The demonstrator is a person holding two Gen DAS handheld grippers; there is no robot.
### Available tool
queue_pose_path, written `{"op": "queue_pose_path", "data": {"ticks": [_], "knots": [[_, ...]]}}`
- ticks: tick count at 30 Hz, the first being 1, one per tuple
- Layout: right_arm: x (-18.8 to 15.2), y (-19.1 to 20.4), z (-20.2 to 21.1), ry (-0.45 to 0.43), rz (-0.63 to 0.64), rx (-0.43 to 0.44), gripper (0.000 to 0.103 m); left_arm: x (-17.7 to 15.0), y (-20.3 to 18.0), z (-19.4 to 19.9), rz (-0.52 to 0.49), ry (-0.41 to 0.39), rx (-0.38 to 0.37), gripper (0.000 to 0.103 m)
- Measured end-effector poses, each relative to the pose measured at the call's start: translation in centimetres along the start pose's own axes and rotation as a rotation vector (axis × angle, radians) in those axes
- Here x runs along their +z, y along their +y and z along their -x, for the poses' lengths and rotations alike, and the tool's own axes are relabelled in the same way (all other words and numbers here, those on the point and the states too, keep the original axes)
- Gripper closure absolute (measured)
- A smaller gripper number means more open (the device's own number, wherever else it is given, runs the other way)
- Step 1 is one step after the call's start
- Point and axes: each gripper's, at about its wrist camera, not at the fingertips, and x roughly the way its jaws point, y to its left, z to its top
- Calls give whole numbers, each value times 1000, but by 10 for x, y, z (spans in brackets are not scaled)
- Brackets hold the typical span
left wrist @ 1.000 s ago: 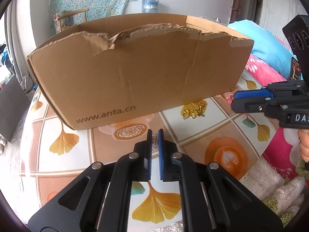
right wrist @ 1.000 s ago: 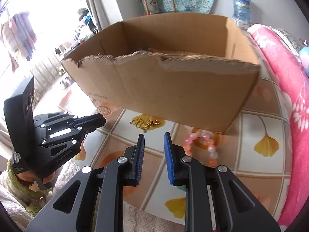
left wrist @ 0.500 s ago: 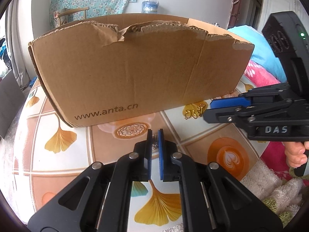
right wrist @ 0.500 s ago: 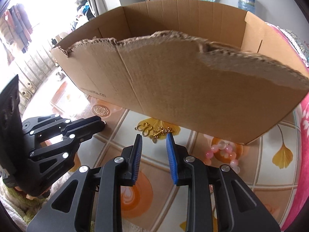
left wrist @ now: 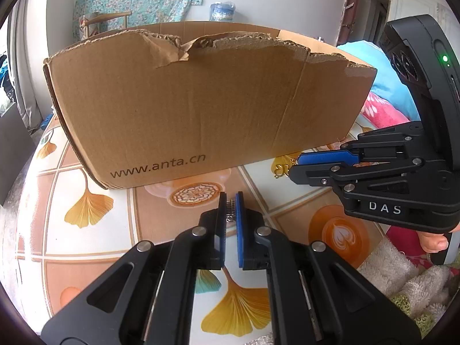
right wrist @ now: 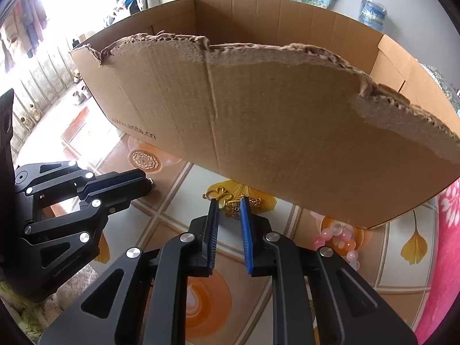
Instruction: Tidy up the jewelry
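Note:
A torn cardboard box (left wrist: 201,109) marked www.anta.cn stands on the patterned table; it also shows in the right wrist view (right wrist: 273,120). My left gripper (left wrist: 231,201) is shut on a small silver piece of jewelry (left wrist: 230,205) in front of the box. A gold butterfly chain (right wrist: 230,204) lies by the box's base; it also shows in the left wrist view (left wrist: 280,169). My right gripper (right wrist: 228,205) is open, its fingertips on either side of the chain. A pink bead bracelet (right wrist: 339,238) lies to the right.
The table (left wrist: 95,247) has a tiled ginkgo-leaf cloth. Pink bedding (right wrist: 448,258) lies at the right edge and a fluffy towel (left wrist: 402,273) at the near edge. The right gripper's body (left wrist: 388,178) crosses the left wrist view; the left gripper's body (right wrist: 72,207) shows at the left of the right wrist view.
My right gripper has moved forward and down to the gold chain, which now lies between its tips. The left gripper stays shut on the silver piece.

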Motion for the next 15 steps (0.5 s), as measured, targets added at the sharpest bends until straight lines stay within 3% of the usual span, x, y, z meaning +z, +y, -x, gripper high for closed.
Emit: {"op": "queue_pose_path", "data": {"ticks": [4, 15], "knots": [[1, 0, -1, 4, -8, 15, 96, 0, 0, 0, 1, 0, 0, 98], [-5, -8, 2, 6, -37, 37, 98, 0, 0, 0, 2, -1, -2, 98]]}}
